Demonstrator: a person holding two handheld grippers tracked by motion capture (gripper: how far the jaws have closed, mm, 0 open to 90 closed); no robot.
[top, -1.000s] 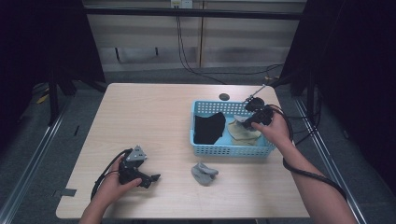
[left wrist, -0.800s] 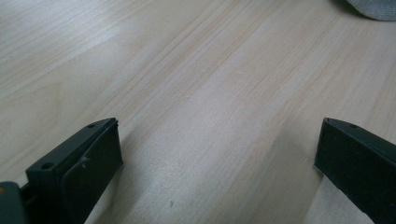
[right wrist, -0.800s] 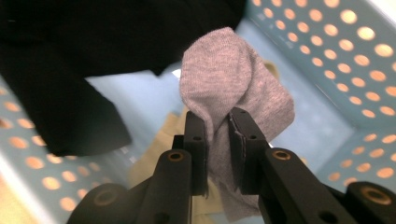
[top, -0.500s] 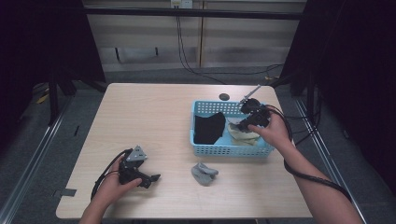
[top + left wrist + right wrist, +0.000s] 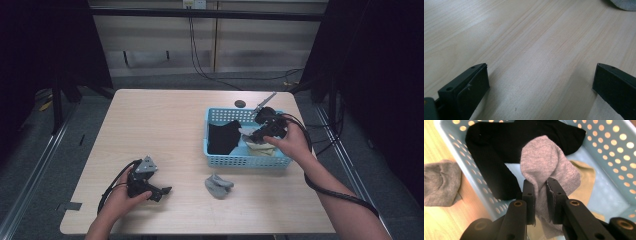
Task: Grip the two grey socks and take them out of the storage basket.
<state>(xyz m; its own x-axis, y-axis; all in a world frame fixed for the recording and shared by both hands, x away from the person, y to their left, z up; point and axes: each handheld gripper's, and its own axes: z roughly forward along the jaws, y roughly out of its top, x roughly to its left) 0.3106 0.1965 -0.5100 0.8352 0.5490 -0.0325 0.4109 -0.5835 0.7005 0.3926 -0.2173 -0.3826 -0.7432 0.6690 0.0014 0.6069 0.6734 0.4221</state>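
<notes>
My right gripper [image 5: 539, 192] is shut on a grey sock [image 5: 544, 162], which it holds above the blue basket [image 5: 614, 155]. In the high view this gripper [image 5: 256, 131] hangs over the basket's [image 5: 245, 161] right half. Inside the basket lie a black sock [image 5: 496, 152] and a beige sock [image 5: 586, 180]. Another grey sock [image 5: 218, 185] lies on the table in front of the basket. My left gripper [image 5: 161, 192] rests at the table's front left with its jaws wide apart; between its fingers [image 5: 471, 87] is bare wood.
The wooden table [image 5: 160, 130] has a small dark round mark [image 5: 240, 104] behind the basket. Cables trail from both grippers. Dark floor and metal rails surround the table.
My right gripper has risen a little and shifted left over the basket with the grey sock in it. The left gripper has stayed where it was.
</notes>
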